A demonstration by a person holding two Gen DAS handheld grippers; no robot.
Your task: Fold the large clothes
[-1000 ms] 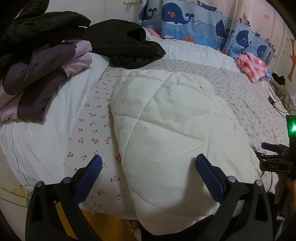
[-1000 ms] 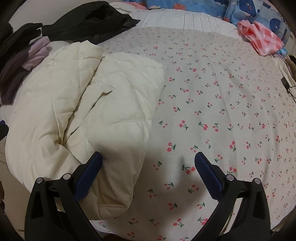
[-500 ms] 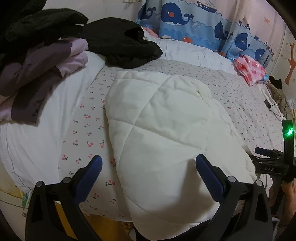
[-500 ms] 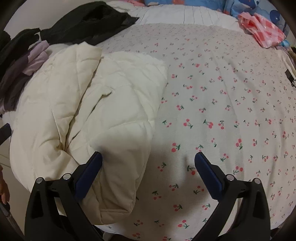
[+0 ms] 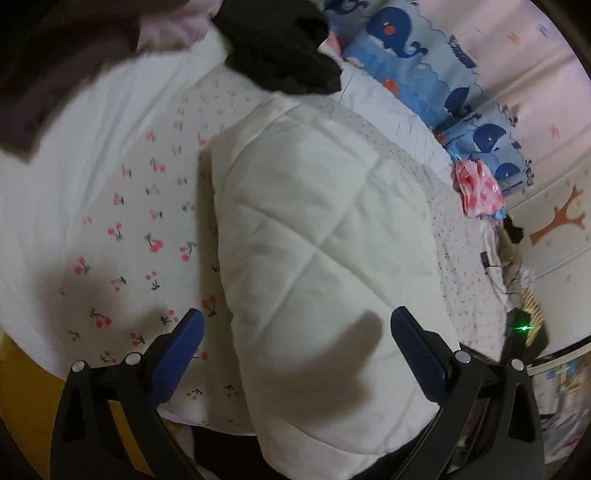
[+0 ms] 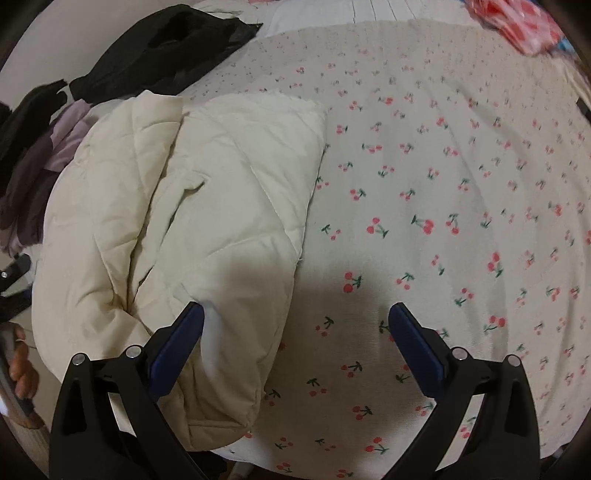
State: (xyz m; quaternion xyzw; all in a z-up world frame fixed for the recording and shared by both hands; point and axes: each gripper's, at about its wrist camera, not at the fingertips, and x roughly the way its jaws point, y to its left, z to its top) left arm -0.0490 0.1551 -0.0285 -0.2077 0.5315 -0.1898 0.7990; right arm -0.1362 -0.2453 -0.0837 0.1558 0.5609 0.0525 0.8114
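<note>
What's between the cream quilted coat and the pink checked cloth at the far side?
Only bare cherry-print sheet separates coat from pink cloth, per the right wrist view.

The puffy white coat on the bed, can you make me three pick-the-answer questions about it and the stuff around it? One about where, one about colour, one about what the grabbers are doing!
1. Where does the puffy white coat lie?
A. on the cherry-print sheet
B. on the floor
C. on a chair

2. What colour is the garment heaped beyond the coat?
A. yellow
B. black
C. green

3. How do the jaws of the left gripper and right gripper stand?
A. both shut on the coat
B. one shut, one open
C. both open, holding nothing

Answers:
1. A: the cherry-print sheet spreads out around and beneath the coat.
2. B: it is dark black against the pale bedding.
3. C: in each wrist view the blue pads stand wide apart with nothing clamped between them.
</note>
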